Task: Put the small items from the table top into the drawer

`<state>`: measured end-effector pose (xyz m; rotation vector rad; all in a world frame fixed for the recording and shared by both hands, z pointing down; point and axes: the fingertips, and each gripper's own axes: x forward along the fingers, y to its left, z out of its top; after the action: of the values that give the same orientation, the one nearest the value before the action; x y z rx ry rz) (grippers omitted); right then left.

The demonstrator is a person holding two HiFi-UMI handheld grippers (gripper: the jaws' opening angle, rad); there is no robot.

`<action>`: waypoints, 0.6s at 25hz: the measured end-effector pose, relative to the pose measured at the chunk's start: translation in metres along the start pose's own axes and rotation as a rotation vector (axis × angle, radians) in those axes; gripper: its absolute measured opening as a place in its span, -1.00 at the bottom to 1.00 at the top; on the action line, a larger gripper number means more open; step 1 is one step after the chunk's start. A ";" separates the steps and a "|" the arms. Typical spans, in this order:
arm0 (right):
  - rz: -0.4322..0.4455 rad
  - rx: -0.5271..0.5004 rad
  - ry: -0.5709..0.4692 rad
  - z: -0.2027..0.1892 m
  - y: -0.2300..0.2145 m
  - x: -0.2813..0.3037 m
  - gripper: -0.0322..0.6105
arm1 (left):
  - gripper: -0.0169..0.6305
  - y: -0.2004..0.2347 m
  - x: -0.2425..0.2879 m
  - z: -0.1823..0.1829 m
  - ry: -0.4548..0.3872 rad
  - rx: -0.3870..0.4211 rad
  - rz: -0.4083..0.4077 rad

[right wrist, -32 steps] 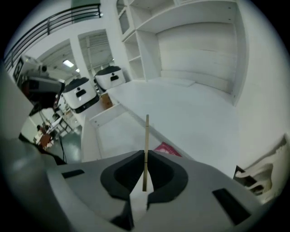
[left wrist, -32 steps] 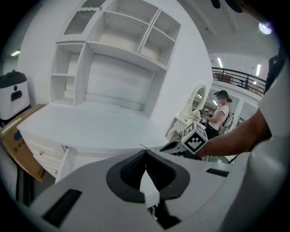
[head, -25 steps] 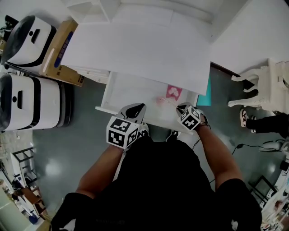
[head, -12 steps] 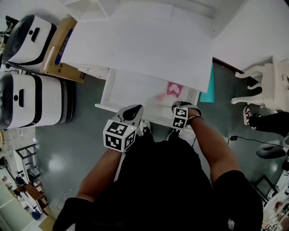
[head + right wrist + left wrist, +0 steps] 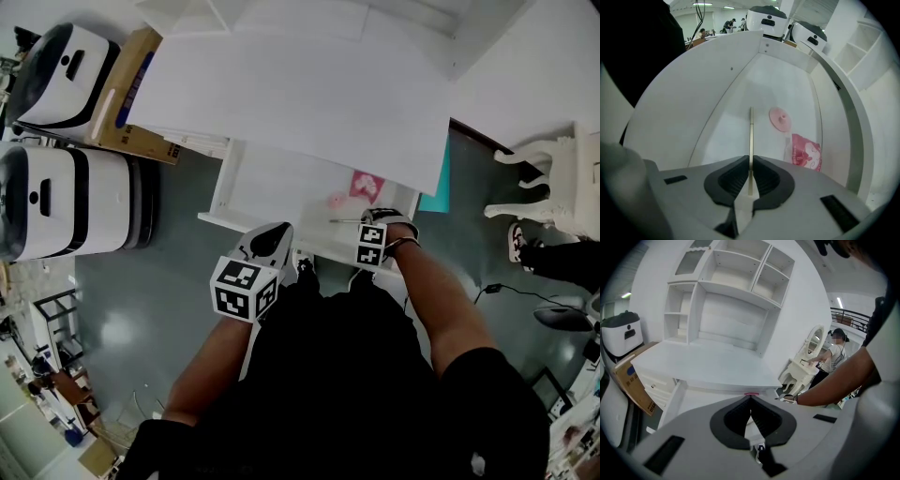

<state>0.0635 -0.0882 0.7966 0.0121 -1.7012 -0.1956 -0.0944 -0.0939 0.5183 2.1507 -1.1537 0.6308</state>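
Below the front edge of the white worktop [image 5: 300, 94] an open white drawer [image 5: 228, 187] juts toward the person, and the right tool [image 5: 380, 221] hangs over its 3 o'clock end. Its jaws are clamped on a thin pale stick [image 5: 751, 136], which runs straight out from between them along the length of the drawer; in the head view the same stick [image 5: 347, 220] points toward 9 o'clock from the tool. Whether its far tip touches the drawer floor cannot be told. On the drawer floor, at about 2 o'clock from the stick in the right gripper view, lies a pink disc [image 5: 780, 118] with a small knob at its centre, and just beside it, at its 5 o'clock, a pink packet [image 5: 806, 152] with a pale printed figure, close to the drawer's side wall [image 5: 843, 117]. The left tool [image 5: 265, 242] is held at the drawer's front rim, toward 6 o'clock of it in the head view, with its jaws together and nothing between them [image 5: 750, 404]; it faces the worktop and a white shelf unit [image 5: 726, 291] standing at the back of it. At 9 o'clock of the worktop a cardboard box [image 5: 131, 94] stands on the floor.
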 end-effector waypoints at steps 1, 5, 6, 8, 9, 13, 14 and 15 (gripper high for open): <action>-0.003 -0.005 0.005 -0.001 -0.001 0.001 -0.76 | -0.92 0.001 0.000 -0.001 0.001 -0.003 0.003; -0.009 -0.022 0.020 -0.002 -0.004 0.006 -0.76 | -0.92 0.002 0.000 -0.004 0.005 -0.014 0.007; -0.008 -0.025 0.021 -0.002 -0.004 0.007 -0.76 | -0.92 0.003 0.000 -0.005 0.006 -0.017 0.008; -0.007 -0.024 0.022 -0.001 -0.005 0.008 -0.76 | -0.92 0.004 0.000 -0.006 0.006 -0.020 0.008; -0.007 -0.020 0.020 -0.001 -0.005 0.009 -0.76 | -0.92 0.004 0.000 -0.006 0.006 -0.022 0.008; 0.000 0.023 0.006 -0.001 -0.006 0.008 -0.75 | -0.92 0.005 0.001 -0.001 0.001 -0.020 0.002; 0.001 0.031 0.004 -0.001 -0.006 0.007 -0.75 | -0.92 0.006 0.001 -0.001 0.000 -0.018 0.000; 0.000 0.037 0.005 -0.002 -0.006 0.006 -0.74 | -0.92 0.007 0.001 -0.001 -0.001 -0.017 -0.003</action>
<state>0.0637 -0.0955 0.8022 0.0404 -1.6995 -0.1641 -0.0996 -0.0972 0.5215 2.1378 -1.1525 0.6167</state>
